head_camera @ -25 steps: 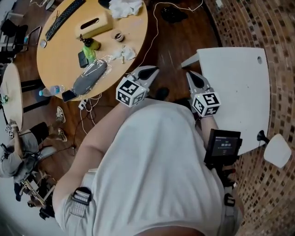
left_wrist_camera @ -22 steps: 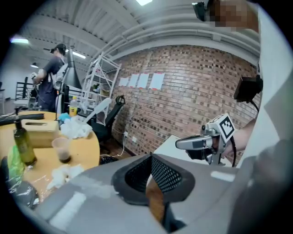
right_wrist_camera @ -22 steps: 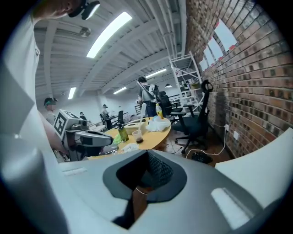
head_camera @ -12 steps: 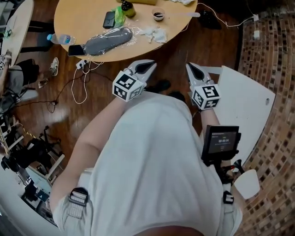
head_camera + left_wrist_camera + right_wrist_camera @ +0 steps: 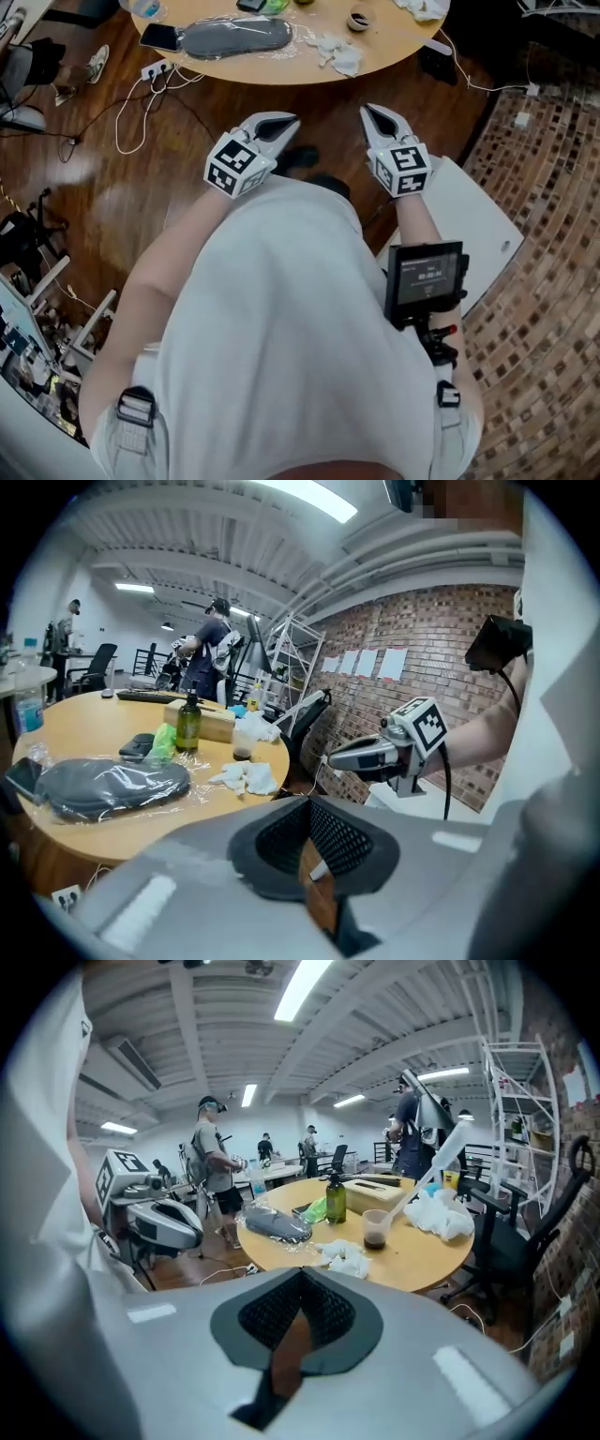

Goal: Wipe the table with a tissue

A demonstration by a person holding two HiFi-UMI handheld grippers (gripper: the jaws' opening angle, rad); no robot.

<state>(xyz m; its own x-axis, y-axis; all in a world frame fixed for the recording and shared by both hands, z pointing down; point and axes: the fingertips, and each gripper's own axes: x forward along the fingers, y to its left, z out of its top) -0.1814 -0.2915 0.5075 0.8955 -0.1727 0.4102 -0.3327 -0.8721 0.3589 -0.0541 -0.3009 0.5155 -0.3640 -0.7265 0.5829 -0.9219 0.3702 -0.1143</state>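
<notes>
- Plainly, the tissue (image 5: 337, 54) is a crumpled white wad on the round wooden worktop (image 5: 272, 67), close to the rim that faces the person.
- It has no clear point or front. In the head view its longer spread runs roughly along that near rim, and the wad lies flat and loose.
- It sits just beside the plastic wrap of a dark grey pad (image 5: 234, 37), whose long axis also follows the rim, and near a small cup (image 5: 357, 20) of dark liquid.
- Further back on the worktop stand a green bottle (image 5: 335, 1199), a tissue box (image 5: 380, 1188) and a second heap of white tissues (image 5: 436, 1213).
- Neither gripper touches the wad: both are held in the air over the wooden floor (image 5: 112, 187), well apart from the worktop, and both point towards it.
- On the left gripper (image 5: 284, 120) the fingers are closed together with nothing between them.
- On the right gripper (image 5: 368, 111) the fingers are likewise pressed together and empty.
- From above, the 2 grippers are side by side, and the wad lies ahead of the gap between them.
- To the person's right is a white side table (image 5: 469, 234), and a small screen (image 5: 427, 278) is mounted by the right forearm.
- Several people stand in the room beyond the worktop.
</notes>
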